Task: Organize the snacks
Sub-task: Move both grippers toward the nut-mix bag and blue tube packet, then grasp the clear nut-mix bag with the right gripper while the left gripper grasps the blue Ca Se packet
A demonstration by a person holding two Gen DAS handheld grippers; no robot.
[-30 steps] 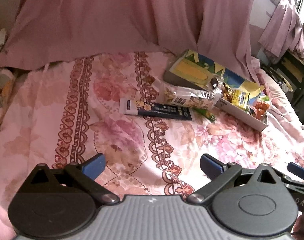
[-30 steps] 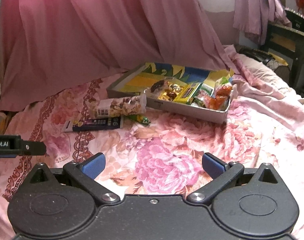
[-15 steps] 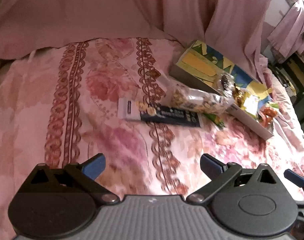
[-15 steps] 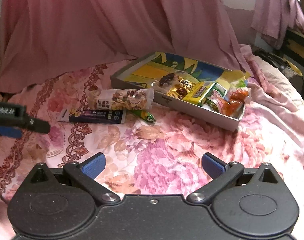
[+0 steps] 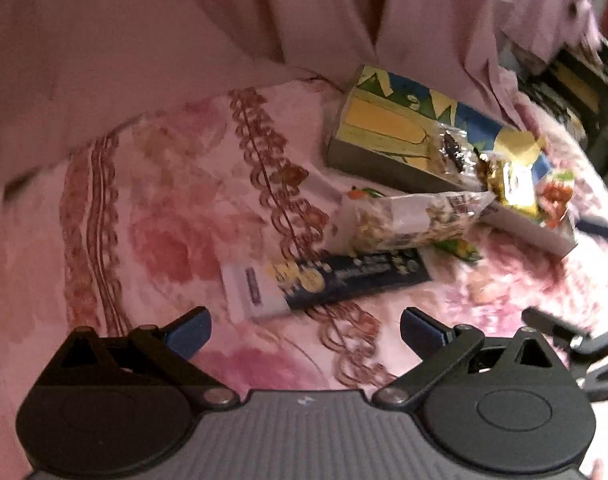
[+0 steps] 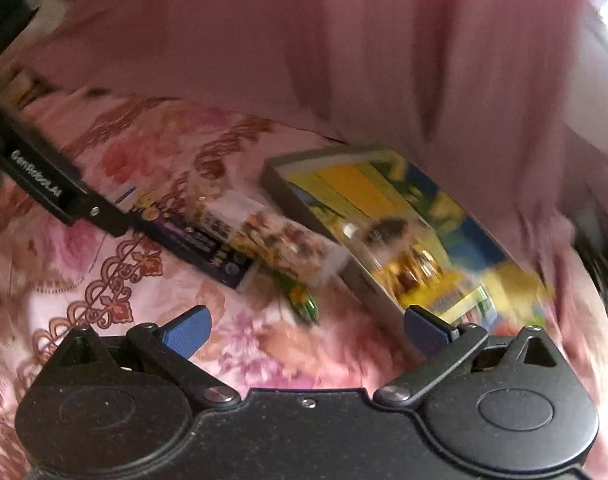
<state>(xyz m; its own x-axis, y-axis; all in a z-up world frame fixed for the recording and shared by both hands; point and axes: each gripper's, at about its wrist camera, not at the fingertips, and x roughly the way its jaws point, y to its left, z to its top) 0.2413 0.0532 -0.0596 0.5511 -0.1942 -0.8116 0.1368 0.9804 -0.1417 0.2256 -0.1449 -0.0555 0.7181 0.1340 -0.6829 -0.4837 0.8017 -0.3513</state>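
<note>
A dark blue and white snack packet (image 5: 324,280) lies flat on the floral bedspread just beyond my open, empty left gripper (image 5: 306,330). A clear bag of mixed nuts (image 5: 412,218) lies behind it, with a small green packet (image 5: 458,248) at its right end. A shallow cardboard tray (image 5: 384,162) with a yellow and blue lining holds several snacks at its right end. In the right wrist view my right gripper (image 6: 306,330) is open and empty above the bedspread, close to the green packet (image 6: 300,300), nut bag (image 6: 288,248), dark packet (image 6: 200,242) and tray (image 6: 304,196).
A pink curtain (image 5: 224,32) hangs behind the bed. The left gripper's body (image 6: 44,176) crosses the left of the right wrist view. Dark furniture (image 5: 584,92) stands at the far right. The right gripper's finger (image 5: 560,326) shows at the left view's right edge.
Both grippers have moved forward and down toward the snacks and have tilted. The packets and tray now look larger and closer. Both views are blurred by motion.
</note>
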